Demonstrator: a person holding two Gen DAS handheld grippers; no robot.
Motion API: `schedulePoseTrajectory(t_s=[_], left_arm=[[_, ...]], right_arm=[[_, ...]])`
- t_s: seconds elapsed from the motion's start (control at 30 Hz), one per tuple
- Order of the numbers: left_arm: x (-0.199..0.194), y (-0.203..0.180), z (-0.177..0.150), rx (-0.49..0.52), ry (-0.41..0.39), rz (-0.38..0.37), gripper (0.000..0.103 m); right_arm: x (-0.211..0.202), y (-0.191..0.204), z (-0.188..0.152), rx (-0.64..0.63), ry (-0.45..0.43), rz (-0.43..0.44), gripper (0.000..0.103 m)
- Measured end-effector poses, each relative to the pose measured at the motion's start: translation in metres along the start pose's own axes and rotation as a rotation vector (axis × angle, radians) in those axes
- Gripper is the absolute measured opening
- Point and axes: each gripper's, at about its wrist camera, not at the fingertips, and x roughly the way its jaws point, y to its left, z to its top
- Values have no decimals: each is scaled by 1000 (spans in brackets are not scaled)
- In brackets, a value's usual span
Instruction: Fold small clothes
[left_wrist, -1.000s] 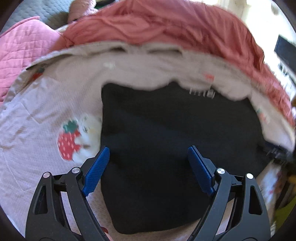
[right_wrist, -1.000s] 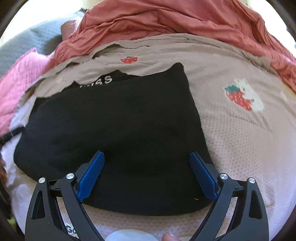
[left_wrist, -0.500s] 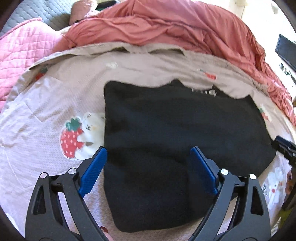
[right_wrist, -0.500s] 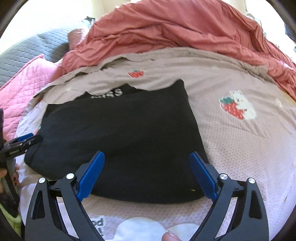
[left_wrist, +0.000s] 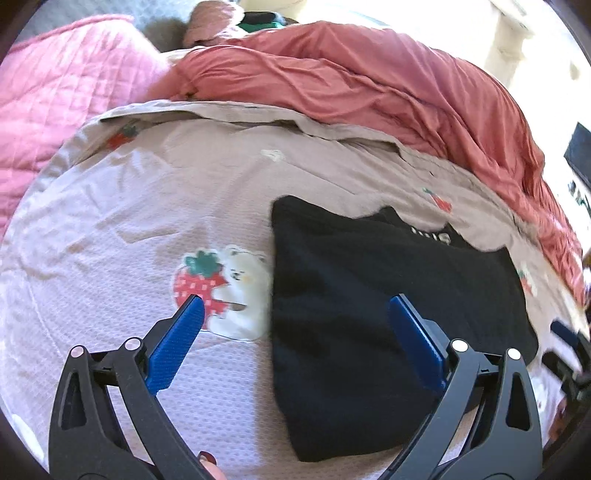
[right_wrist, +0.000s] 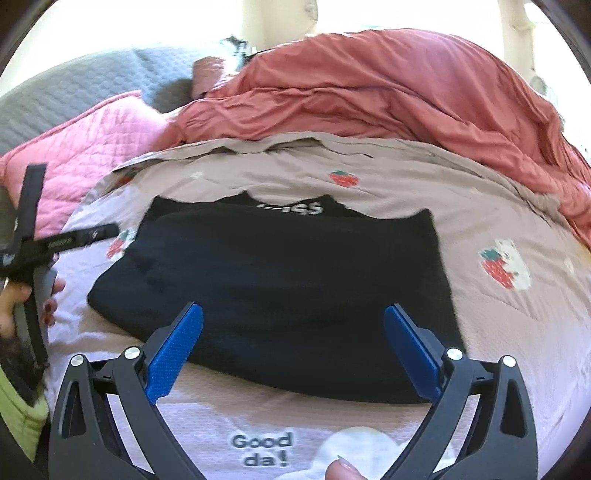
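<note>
A black folded garment lies flat on the bed, with white lettering showing at its far edge. My left gripper hovers above the garment's left edge, its jaws opening and holding nothing. One blue pad is over the sheet, the other over the cloth. My right gripper hangs above the garment's near edge. Its jaws are opening too, and no cloth is pinched between them. The left gripper also shows in the right wrist view, at the left.
The pale bed sheet carries a strawberry-and-bear print. A rumpled red duvet is piled behind the garment. A pink quilted pillow and a grey pillow sit at the far left. A hand holds the left tool.
Both grippers have drawn back and up from the black garment, which now lies farther off. The left jaws have spread wider, its left pad now over the sheet.
</note>
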Motion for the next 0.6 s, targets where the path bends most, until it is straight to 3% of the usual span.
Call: schedulePoseTrajectory(t_s=[0.37, 0.6], left_arm=[[-7, 36, 8, -111, -20, 38, 93], [-4, 46, 10, -125, -11, 72, 93]], right_arm=[[16, 76, 1, -171, -1, 70, 98], [32, 131, -2, -330, 11, 102, 98]])
